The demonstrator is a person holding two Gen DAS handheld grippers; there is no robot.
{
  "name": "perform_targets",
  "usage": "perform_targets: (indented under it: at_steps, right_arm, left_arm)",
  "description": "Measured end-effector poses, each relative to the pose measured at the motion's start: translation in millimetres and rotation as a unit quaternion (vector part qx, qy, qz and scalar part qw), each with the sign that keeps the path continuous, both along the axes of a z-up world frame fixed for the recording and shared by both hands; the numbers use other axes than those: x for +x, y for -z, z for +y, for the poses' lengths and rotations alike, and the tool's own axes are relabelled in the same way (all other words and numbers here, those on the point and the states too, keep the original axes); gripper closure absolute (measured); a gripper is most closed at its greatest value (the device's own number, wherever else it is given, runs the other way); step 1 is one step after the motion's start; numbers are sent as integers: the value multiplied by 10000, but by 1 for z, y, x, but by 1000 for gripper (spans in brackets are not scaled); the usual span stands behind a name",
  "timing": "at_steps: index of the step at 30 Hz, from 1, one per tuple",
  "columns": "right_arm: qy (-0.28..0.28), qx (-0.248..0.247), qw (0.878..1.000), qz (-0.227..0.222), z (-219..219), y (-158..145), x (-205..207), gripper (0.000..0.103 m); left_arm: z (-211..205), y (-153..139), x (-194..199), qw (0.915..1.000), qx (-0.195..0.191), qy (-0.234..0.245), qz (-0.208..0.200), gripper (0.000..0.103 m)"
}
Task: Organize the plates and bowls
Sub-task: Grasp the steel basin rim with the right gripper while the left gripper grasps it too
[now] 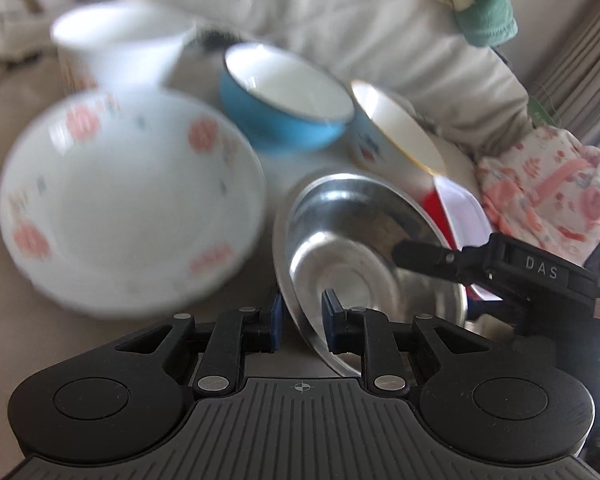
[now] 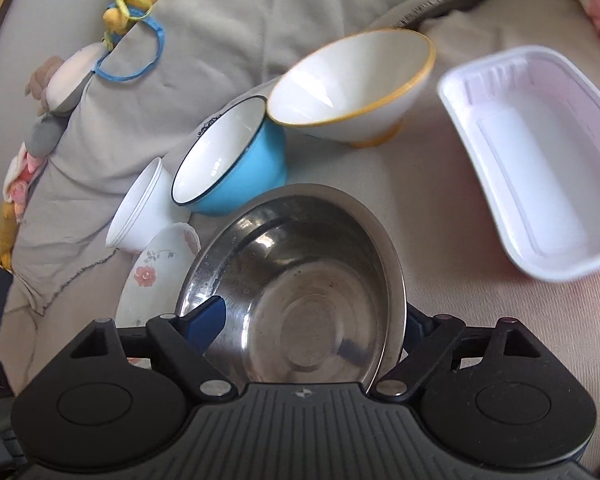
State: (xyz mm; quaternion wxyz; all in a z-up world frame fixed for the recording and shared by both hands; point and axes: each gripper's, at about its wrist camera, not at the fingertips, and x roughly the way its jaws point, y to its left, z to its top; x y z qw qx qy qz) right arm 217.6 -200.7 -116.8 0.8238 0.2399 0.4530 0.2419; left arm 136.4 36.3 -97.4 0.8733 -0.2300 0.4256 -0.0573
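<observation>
1. One steel bowl (image 1: 340, 220) at the centre of the cloth-covered surface (image 2: 460, 340), tipped so its near rim points toward the left wrist camera.
2. Left gripper (image 1: 303, 320) set narrow, blue pads astride the bowl's near rim: one pad outside the wall, one inside. Cannot tell whether the pads press the metal.
3. Right gripper (image 2: 314, 312) spread wide across the same bowl. One blue finger lying over the inside on the left, the other finger outside the right rim. No clamping visible. In the left wrist view, one black finger of it reaching over the bowl from the right.
4. Floral plate (image 1: 132, 200) just beside the steel bowl, blurred, its edge tucked close to the bowl's rim in the right wrist view.
5. Blue bowl (image 1: 284, 108) just behind the steel bowl, tilted, white inside.
6. Yellow-rimmed white bowl (image 1: 396, 128) touching the blue one, also tilted.
7. White cup (image 1: 116, 48) behind the floral plate, lying on its side in the right wrist view.
8. White plastic tray (image 2: 540, 160) apart from the bowls, red on its outside in the left wrist view.
9. Pink patterned fabric (image 1: 548, 188) beyond the tray, bunched.
</observation>
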Motion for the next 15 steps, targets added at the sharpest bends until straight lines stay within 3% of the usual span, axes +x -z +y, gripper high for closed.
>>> perform_targets:
  at_steps: [2,7,10,15]
  right_arm:
    - [-17,29,10000,71,-10,2,-8,15]
    - [55,-597,9980,175,-16,14,-18,15]
    - [23,-490,9985,248,-20,18,-16,12]
    - [-72,-264,9989,389,-20,24,-11,0]
  left_arm:
    - [-8,1,-4,9999,-13,142,95,81]
    - [-22,7,3,9990,333,156,248,82]
    - [-24,11,8,9986,382,197,313,81]
    - [-21,8,11,9979,554,170,273,79]
